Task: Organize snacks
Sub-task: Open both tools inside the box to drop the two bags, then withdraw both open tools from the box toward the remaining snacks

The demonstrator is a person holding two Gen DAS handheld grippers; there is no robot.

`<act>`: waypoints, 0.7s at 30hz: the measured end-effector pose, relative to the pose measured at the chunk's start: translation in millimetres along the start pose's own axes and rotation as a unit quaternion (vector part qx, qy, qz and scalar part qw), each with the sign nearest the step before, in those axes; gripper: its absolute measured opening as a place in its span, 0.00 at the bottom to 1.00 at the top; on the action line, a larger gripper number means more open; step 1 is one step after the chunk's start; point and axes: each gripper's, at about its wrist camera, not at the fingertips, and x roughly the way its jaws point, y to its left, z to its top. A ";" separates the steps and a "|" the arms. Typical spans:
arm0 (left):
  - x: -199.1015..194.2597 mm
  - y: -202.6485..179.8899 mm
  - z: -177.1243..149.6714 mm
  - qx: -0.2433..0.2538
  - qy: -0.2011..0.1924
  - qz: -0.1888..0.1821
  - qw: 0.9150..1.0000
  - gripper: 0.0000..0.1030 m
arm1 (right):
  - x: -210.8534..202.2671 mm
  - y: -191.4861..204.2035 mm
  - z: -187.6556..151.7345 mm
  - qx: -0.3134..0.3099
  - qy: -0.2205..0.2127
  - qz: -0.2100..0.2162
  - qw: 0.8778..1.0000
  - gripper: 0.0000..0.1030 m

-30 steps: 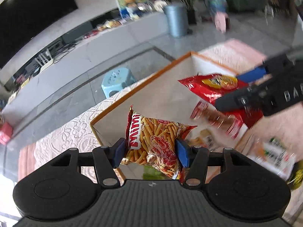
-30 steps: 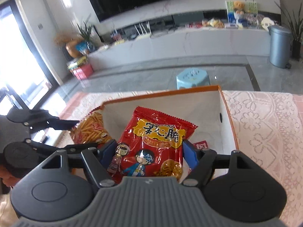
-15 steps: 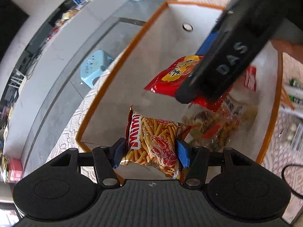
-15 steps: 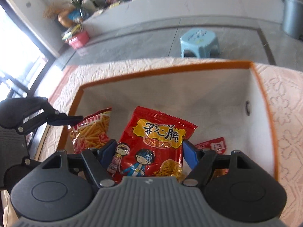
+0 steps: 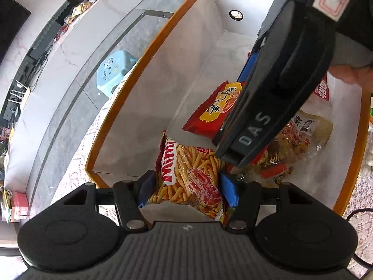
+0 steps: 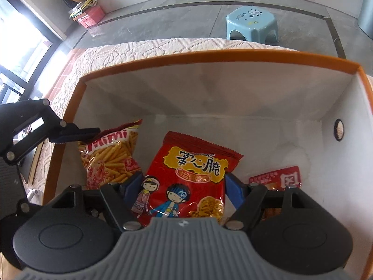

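Only the left view shows a clear snack bag (image 5: 300,140); each hand-held gripper seemingly pinches its packet.

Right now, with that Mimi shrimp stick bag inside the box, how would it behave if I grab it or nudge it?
The Mimi bag looks puffed and crinkled, so it probably dents and is light for its size. Its glossy film may slip from the left gripper, whose jaws have just been opening around it. Nudged on the box floor, it would likely slide, not roll; the sticks inside seem breakable.
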 end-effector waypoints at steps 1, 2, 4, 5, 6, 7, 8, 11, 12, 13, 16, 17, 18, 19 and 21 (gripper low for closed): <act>-4.9 -5.8 -0.1 0.002 -0.002 0.005 1.000 0.73 | 1.0 0.9 0.5 0.000 -0.001 0.000 1.000 0.72; -6.9 -6.8 -1.0 0.003 -0.009 0.010 1.000 0.76 | 1.9 1.6 0.9 0.000 0.000 0.000 1.000 0.73; -11.9 -8.9 -2.2 0.003 -0.021 0.017 1.000 0.77 | 3.8 2.0 0.8 0.000 0.001 -0.001 1.000 0.73; -14.1 -8.7 -2.9 0.000 -0.025 0.016 1.000 0.82 | 5.0 2.0 0.6 0.001 0.003 -0.003 1.000 0.75; -15.6 -8.0 -3.3 -0.005 -0.027 0.012 1.000 0.85 | 6.1 1.5 -0.1 0.002 0.004 -0.005 1.000 0.75; -17.7 -6.9 -3.4 -0.011 -0.029 0.008 0.999 0.85 | 6.3 0.4 0.4 0.004 0.005 -0.006 1.000 0.75; -20.2 -5.6 -3.1 -0.014 -0.029 0.006 0.999 0.85 | 6.6 -0.8 -0.2 0.008 0.006 -0.006 1.000 0.76; -26.4 -8.9 -5.7 -0.014 -0.034 0.005 0.999 0.85 | 6.8 -4.8 -1.3 0.025 0.006 0.000 1.000 0.80; -29.4 -10.4 -6.5 -0.012 -0.036 0.005 0.999 0.85 | 5.6 -6.5 -1.7 0.032 0.004 0.005 0.999 0.81; -32.0 -11.3 -8.0 -0.010 -0.038 0.005 0.999 0.85 | 4.0 -7.5 -2.1 0.037 0.001 0.009 0.999 0.81; -38.0 -17.7 -11.6 -0.007 -0.042 0.007 0.999 0.85 | -0.8 -6.9 -2.2 0.042 -0.009 0.012 0.999 0.83; -39.3 -19.9 -13.1 -0.006 -0.041 0.009 0.999 0.85 | -2.4 -5.8 -2.2 0.041 -0.013 0.013 0.999 0.84; -41.0 -21.0 -14.3 -0.005 -0.040 0.012 0.999 0.85 | -4.1 -4.1 -2.3 0.040 -0.016 0.009 0.999 0.84; -42.9 -22.6 -16.1 -0.006 -0.040 0.014 0.999 0.85 | -5.7 -2.2 -2.7 0.037 -0.018 0.002 0.999 0.84; -47.8 -24.6 -19.0 -0.012 -0.039 0.011 0.999 0.84 | -9.0 1.0 -5.0 0.031 -0.018 -0.004 0.999 0.84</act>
